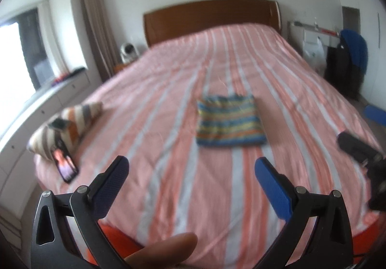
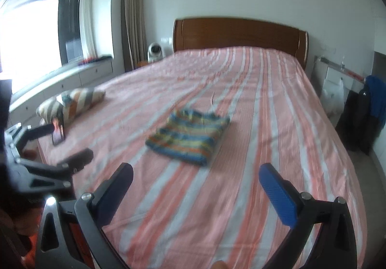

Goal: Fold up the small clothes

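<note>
- At the far left edge of the bed sits a striped pillow (image 1: 70, 121), with a phone (image 1: 65, 165) propped against its near end, screen lit. Neither belongs to the folding, and both are well apart from the garment.
- The left gripper (image 1: 190, 177) hovers above the near end of the bed (image 1: 168, 90), its jaws spread wide and holding nothing. A fingertip of the person's hand (image 1: 166, 249) shows at the bottom of that view.
- Beyond it, in the middle of the striped bedspread, lies the small striped garment (image 1: 229, 121). It looks already folded into a compact rectangle, edges roughly squared, the far edge a little rumpled.
- From the right wrist view the same garment (image 2: 190, 136) shows stacked layers along its near edge, which suggests the fold is complete or nearly so.
- The right gripper (image 2: 195, 182) also hangs clear of the cloth, jaws wide apart and empty.
- To finish well, I judge that any tidying should come from both short sides at once, pinching all layers together so the stack does not slide apart, then pressing flat.
- The risk is catching the bedspread along with the cloth, so the tips should meet the garment's edge only.
- At the far right stands a chair with dark and blue clothes (image 1: 349, 56), beside the bed and out of the way.
</note>
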Tool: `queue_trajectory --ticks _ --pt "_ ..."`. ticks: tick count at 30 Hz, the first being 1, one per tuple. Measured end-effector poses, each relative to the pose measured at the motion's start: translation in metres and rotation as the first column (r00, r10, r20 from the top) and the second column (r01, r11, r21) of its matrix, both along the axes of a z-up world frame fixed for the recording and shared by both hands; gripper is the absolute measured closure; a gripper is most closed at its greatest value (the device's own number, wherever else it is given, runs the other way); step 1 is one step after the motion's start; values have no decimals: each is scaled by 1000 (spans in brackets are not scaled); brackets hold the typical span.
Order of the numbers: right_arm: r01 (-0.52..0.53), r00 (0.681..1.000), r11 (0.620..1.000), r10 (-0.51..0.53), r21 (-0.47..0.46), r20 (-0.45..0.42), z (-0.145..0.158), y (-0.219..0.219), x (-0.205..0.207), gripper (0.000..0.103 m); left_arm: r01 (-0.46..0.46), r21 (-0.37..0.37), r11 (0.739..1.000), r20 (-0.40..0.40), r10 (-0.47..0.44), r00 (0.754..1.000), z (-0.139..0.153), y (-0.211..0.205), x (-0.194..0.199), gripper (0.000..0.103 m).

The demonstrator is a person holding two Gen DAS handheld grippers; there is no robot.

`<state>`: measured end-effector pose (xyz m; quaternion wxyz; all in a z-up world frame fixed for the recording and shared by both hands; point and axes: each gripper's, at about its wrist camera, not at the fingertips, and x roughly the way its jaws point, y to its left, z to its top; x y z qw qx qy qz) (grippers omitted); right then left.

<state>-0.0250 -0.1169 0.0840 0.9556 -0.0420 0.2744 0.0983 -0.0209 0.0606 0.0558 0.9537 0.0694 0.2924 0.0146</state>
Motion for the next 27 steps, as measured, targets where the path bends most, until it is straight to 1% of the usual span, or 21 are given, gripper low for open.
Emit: queue_trajectory --ticks 1,3,5,7,8,10,12,15,16,19,22,27 --pt "-2 1000 1000 2 7 23 7 1 0 0 -12 -2 1000 8 12 1000 3 3 0 0" --pt "-6 1000 1000 6 -15 22 11 6 3 0 -24 -31 999 0 24 1000 7 7 2 0" --pt "-15 1000 1000 15 -26 -25 6 12 9 0 -15 -49 999 -35 13 999 5 8 4 0" --pt "-37 995 999 36 -7 -93 -4 18 15 0 -1 -41 999 -63 -2 998 0 5 5 0" --pt "-42 994 999 41 -1 -105 -7 20 16 0 0 -35 999 -74 -3 997 -3 4 6 0" --pt "-43 994 999 42 -7 -104 -9 24 14 0 4 -37 999 -96 -8 995 -7 2 7 0" --pt "-35 996 999 31 -41 -84 -7 27 13 0 -1 -29 1000 -104 -2 995 -7 0 8 0" --pt "20 997 995 -27 -99 -70 -6 27 17 0 -15 -23 1000 -103 12 995 -6 0 10 0" --pt "32 996 994 -40 -103 -74 -7 25 19 0 -17 -28 999 -107 14 994 -6 1 10 0" --pt "41 993 995 -50 -88 -108 -11 21 22 0 -28 -35 999 -123 23 992 -10 3 13 0" --pt "36 990 998 -43 -51 -131 -13 18 20 0 -37 -33 999 -138 33 990 -14 5 16 0" --pt "42 994 998 -45 -38 -100 -2 22 16 0 -40 -57 998 -154 31 988 -15 8 18 0"
